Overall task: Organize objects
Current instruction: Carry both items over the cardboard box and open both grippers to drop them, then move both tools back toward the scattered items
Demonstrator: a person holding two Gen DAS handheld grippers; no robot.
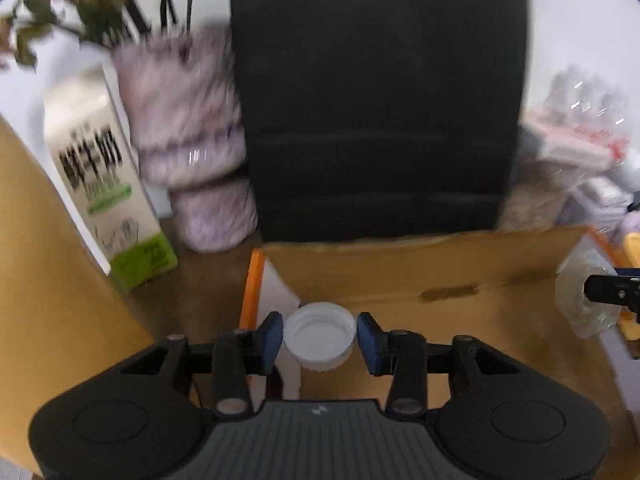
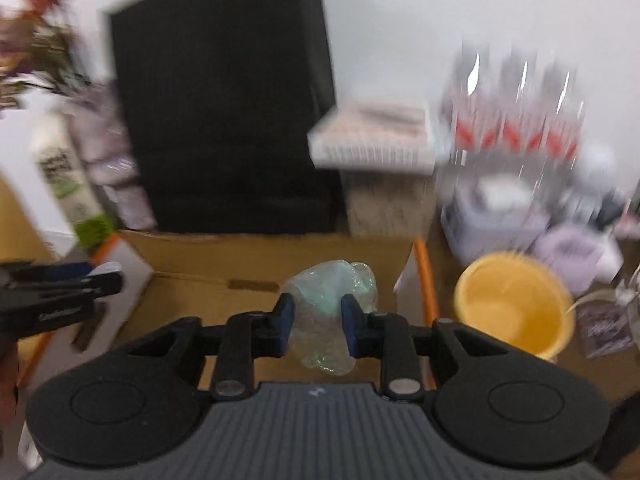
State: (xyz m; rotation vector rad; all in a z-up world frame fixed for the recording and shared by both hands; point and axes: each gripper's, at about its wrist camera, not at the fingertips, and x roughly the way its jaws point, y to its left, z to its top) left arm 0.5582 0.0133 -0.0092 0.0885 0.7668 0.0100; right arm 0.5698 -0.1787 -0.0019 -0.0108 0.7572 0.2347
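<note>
White cap sits between the left claw's parted pads.

A: Can you read any lettering?

B: Only on the milk carton: large black Chinese characters, smeared by blur. They may say "fresh milk", but I can't confirm it.

A: And the green band under them?

B: It has small print, illegible. Nothing else in either view is readable.
</note>
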